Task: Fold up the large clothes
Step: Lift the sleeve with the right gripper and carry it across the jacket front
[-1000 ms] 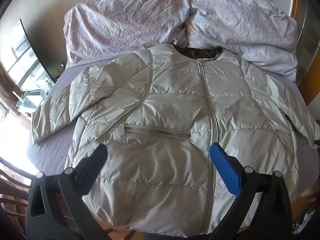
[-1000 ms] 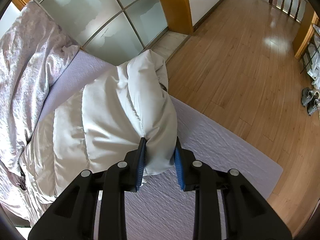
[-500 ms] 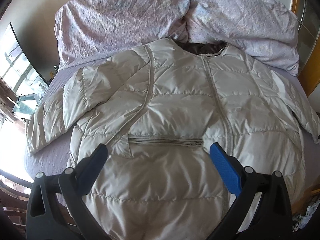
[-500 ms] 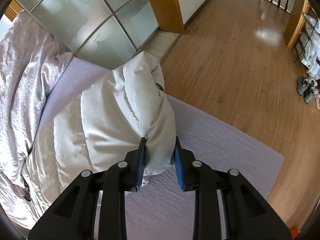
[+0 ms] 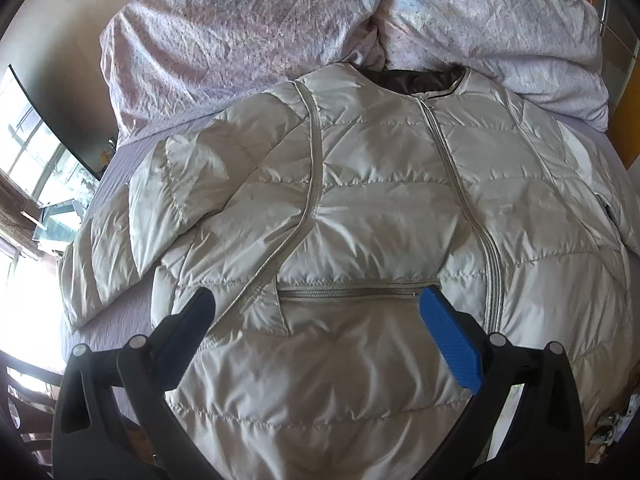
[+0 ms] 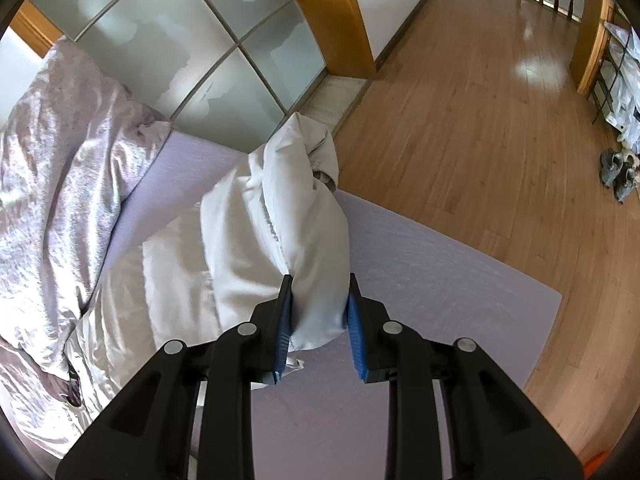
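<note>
A pale beige quilted jacket [image 5: 360, 208] lies front up on the lilac bed sheet [image 5: 116, 320], zipped, collar toward the pillows. Its one sleeve [image 5: 104, 256] is spread out to the left. My left gripper [image 5: 316, 312] hovers open above the jacket's lower front, over the pocket zipper [image 5: 348, 291], with nothing between its fingers. In the right wrist view my right gripper [image 6: 319, 300] is shut on the jacket's other sleeve [image 6: 296, 216], which is lifted off the sheet [image 6: 420, 280] and bunched between the blue pads; its cuff end hangs beyond.
A crumpled floral duvet [image 5: 280, 28] lies heaped at the head of the bed. Frosted sliding doors [image 6: 180, 40] stand beside the bed. Wooden floor [image 6: 480, 120] runs past the bed edge, with shoes [image 6: 616, 172] at the right. A window [image 5: 32, 168] is at the left.
My left gripper has moved in over the jacket and lower, so the jacket fills more of the view. My right gripper has lifted the pinched sleeve slightly.
</note>
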Action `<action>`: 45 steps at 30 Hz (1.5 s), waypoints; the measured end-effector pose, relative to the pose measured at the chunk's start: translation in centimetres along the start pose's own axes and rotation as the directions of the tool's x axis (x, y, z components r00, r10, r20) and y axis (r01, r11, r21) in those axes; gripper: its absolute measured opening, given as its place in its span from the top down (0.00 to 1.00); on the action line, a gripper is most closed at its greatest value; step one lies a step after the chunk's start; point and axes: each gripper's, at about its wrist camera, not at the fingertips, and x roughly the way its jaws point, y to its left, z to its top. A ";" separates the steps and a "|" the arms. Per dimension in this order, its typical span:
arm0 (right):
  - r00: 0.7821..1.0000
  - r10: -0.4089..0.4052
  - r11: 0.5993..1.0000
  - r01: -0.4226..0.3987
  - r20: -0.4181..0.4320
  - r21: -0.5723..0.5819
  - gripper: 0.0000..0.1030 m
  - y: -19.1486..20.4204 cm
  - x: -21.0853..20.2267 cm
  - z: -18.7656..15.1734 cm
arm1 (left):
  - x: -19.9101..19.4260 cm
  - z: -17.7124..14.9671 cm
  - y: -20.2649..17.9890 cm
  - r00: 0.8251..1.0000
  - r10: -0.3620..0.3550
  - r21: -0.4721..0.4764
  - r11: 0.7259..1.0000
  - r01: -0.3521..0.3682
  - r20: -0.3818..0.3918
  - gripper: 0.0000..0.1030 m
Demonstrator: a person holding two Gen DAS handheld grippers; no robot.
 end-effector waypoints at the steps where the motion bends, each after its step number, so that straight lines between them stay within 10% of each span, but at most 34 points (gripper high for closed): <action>1: 1.000 0.001 1.000 -0.001 0.006 -0.010 0.75 0.4 -0.3 -0.1 | 0.0 0.1 0.0 1.000 -0.003 0.002 1.000 0.003 0.000 0.02; 12: 0.987 0.161 0.978 -0.157 0.016 -0.140 0.76 6.9 -3.4 -1.7 | 0.2 0.6 0.7 1.000 -0.006 0.016 1.000 0.006 0.010 0.02; 23: 0.929 0.326 0.861 -0.367 -0.172 -0.351 0.77 20.2 -3.5 -10.4 | 0.6 0.5 3.0 1.000 0.012 -0.006 1.000 -0.012 0.006 0.02; 45: 0.859 0.244 0.735 -0.466 -0.449 -0.492 0.77 30.8 0.4 -24.6 | 1.8 0.5 5.7 1.000 0.023 -0.020 1.000 -0.024 -0.016 0.02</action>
